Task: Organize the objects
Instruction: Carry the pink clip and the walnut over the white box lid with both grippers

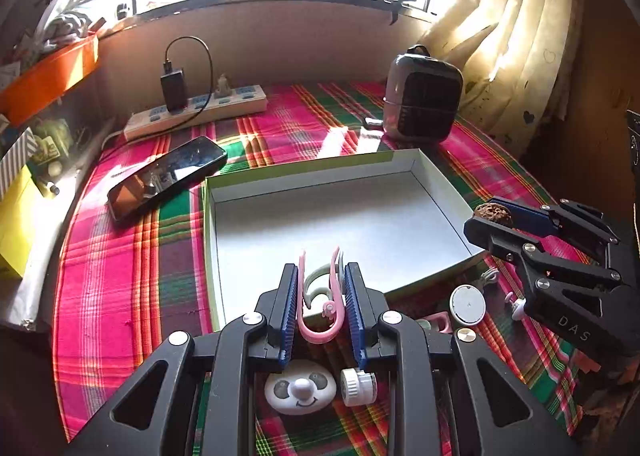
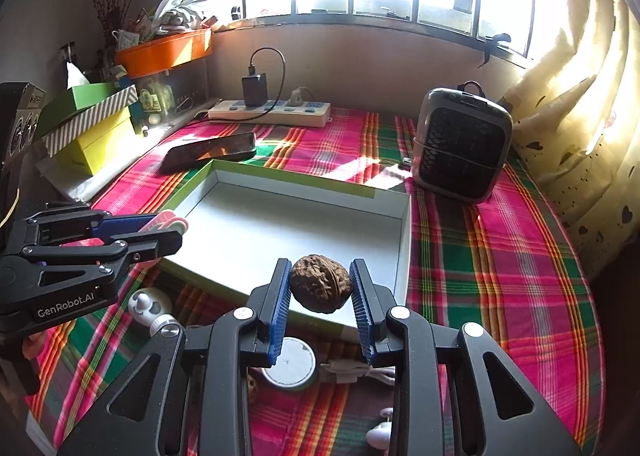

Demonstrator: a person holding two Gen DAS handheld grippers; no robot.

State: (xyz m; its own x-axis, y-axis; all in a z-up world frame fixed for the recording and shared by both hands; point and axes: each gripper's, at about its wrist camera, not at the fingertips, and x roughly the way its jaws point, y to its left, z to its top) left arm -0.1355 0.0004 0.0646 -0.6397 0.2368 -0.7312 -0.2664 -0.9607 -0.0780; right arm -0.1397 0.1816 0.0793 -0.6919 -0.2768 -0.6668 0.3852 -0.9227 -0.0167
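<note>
my left gripper [image 1: 321, 288] was clamped on a pink clip [image 1: 320, 308] and a pale green clip [image 1: 316, 282] together, held above the near edge of the white tray [image 1: 440, 191]. my right gripper [image 2: 320, 288] was pinching a walnut [image 2: 320, 282] over the tray's near rim (both loads off the plaid cloth [image 2: 500, 256]). a panda-faced trinket [image 1: 300, 386] and a round white disc [image 1: 467, 304] lay on the cloth beside the tray.

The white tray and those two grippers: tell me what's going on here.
A person is tidying small items into the empty white tray on the plaid cloth. The left gripper is shut on pink and green clips at the tray's near edge. The right gripper is shut on a walnut, also over the near edge. A panda-faced toy and a round white disc lie outside the tray.
</note>
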